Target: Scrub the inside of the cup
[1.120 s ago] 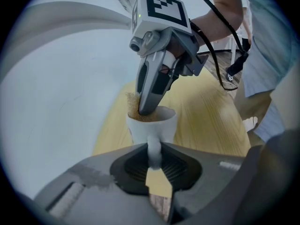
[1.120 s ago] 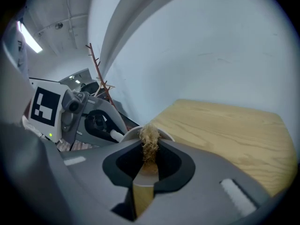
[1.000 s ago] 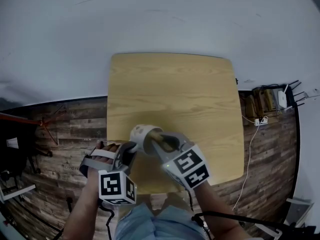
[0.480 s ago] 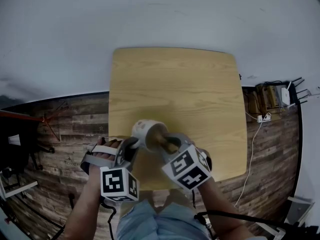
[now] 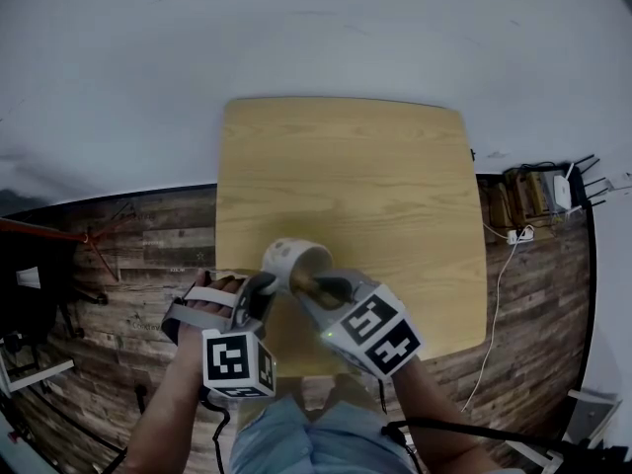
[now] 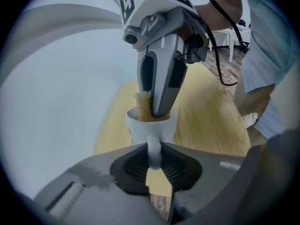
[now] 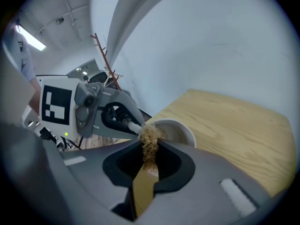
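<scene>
A white cup (image 5: 288, 259) is held tilted just above the near part of the wooden table (image 5: 395, 186). My left gripper (image 5: 265, 286) is shut on the cup's handle (image 6: 153, 150), which runs straight between its jaws in the left gripper view. My right gripper (image 5: 316, 290) is shut on a brush with straw-coloured bristles (image 7: 150, 139). The right gripper's fingers (image 6: 159, 88) come down from above into the cup's mouth (image 6: 149, 121), bristles (image 6: 142, 106) beside them inside the rim. In the right gripper view the cup (image 7: 180, 130) lies just past the bristles. The cup's bottom is hidden.
The light wooden table top (image 7: 234, 125) stretches away beyond the cup. Dark wood-plank floor (image 5: 128, 255) lies to the left and right of it. A power strip with cables (image 5: 518, 237) sits on the floor at the right. A pale wall (image 5: 296, 38) rises behind.
The right gripper has shifted slightly back and forth with the brush in the cup's mouth. The left gripper keeps the cup in nearly the same place.
</scene>
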Motion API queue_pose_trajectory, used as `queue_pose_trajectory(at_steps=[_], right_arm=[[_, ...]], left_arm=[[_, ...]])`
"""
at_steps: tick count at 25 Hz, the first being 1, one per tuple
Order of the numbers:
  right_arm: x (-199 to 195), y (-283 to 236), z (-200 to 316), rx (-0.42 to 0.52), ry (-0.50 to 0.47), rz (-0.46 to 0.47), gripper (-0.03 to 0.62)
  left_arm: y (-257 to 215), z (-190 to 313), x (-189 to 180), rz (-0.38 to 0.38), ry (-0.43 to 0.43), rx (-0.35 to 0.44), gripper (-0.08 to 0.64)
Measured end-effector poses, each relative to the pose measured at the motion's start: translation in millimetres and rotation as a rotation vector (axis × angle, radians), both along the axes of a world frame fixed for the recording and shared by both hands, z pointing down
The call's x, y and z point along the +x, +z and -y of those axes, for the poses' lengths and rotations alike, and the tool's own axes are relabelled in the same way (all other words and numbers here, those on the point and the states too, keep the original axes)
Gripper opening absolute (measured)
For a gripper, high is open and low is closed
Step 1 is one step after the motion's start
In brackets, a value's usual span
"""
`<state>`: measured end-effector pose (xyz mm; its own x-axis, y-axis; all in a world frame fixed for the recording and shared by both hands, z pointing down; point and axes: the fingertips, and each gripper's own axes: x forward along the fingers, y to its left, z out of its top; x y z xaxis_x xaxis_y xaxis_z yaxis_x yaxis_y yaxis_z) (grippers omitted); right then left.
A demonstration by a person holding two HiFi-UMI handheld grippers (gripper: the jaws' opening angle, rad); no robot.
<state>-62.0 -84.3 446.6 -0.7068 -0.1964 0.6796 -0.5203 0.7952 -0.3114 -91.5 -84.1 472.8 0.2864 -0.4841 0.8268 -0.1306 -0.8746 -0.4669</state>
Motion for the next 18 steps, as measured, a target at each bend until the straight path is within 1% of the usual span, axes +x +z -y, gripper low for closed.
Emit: queue_pose_trajectory(at_steps=[4, 8, 14, 18], right_arm=[[0.4, -4.5, 8.6, 0.031, 0.051, 0.028, 0.055], [3.2, -7.2, 16.7, 0.064, 0.083, 0.033, 0.056], [14.2, -7.2, 28.8, 0.156, 0.093, -0.018, 0.055], [21.3, -3.0, 33.0, 0.2, 0.095, -0.051, 0.057]], left_arm=[[0.8, -1.1, 0.3, 0.003, 0.012, 0.001, 0.067], [0.6, -1.6, -0.5, 0.003, 0.017, -0.001, 0.067], [-1.3, -1.1, 1.1, 0.004, 0.022, -0.003, 0.067], [0.1, -0.9, 0.5, 0.01, 0.03, 0.006, 0.067]])
